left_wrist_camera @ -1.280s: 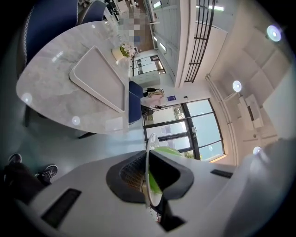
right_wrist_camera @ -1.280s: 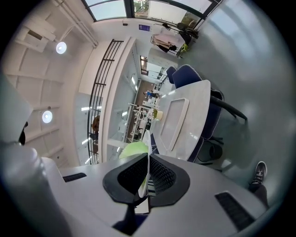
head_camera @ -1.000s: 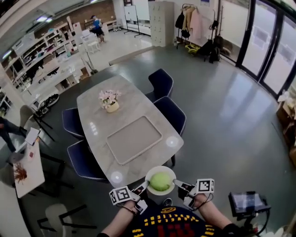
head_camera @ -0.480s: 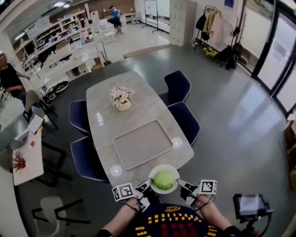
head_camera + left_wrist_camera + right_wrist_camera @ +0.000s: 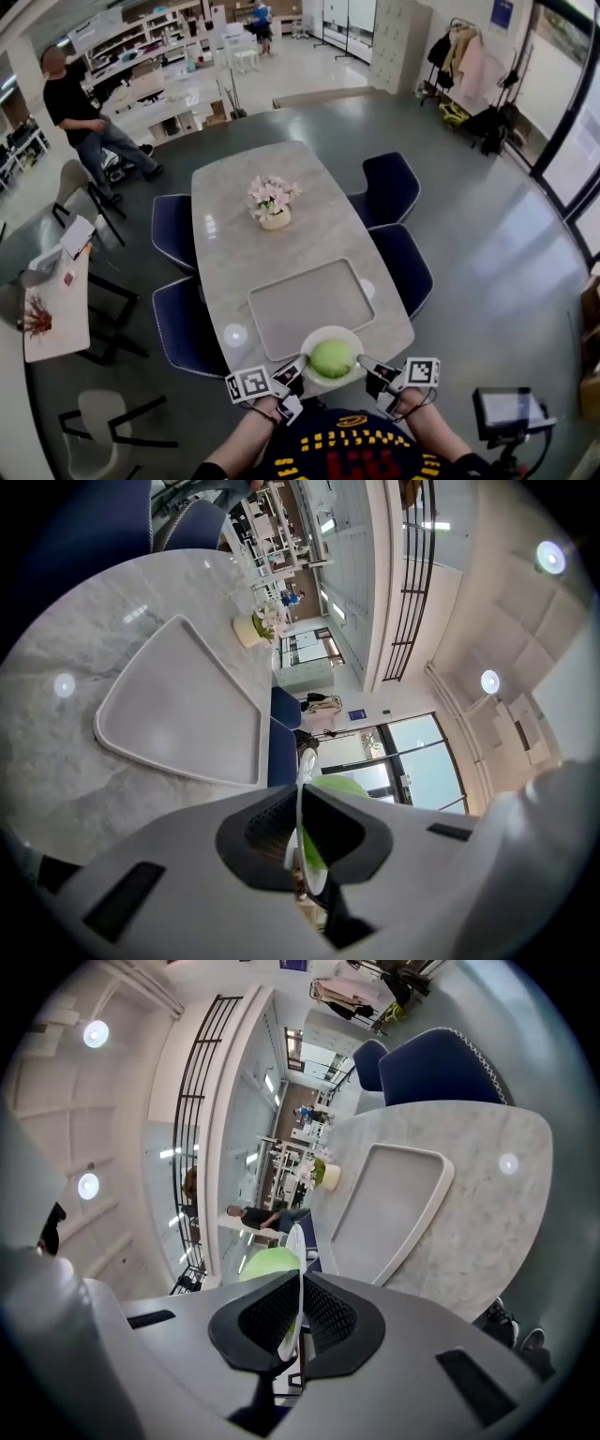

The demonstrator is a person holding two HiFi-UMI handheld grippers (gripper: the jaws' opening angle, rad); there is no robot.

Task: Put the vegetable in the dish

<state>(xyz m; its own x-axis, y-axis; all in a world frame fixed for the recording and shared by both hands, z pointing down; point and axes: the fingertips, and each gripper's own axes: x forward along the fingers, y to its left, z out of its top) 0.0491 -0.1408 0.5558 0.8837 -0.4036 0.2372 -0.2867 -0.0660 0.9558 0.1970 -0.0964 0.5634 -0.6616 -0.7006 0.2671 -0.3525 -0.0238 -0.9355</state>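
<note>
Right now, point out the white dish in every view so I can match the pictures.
Head view: dish bottom centre, by the table's near edge.
Left gripper view: edge-on white rim clamped between the fingers, lower centre.
Right gripper view: likewise edge-on between the fingers, lower centre.
Shared landmark: the grey tray, beyond the dish in all three.

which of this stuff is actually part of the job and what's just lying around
Job: round green vegetable in the shallow white dish; left gripper and right gripper, each shut on the dish's rim.

Lying about: grey rectangular tray, pot of pink flowers, dark blue chairs, marble table.
</note>
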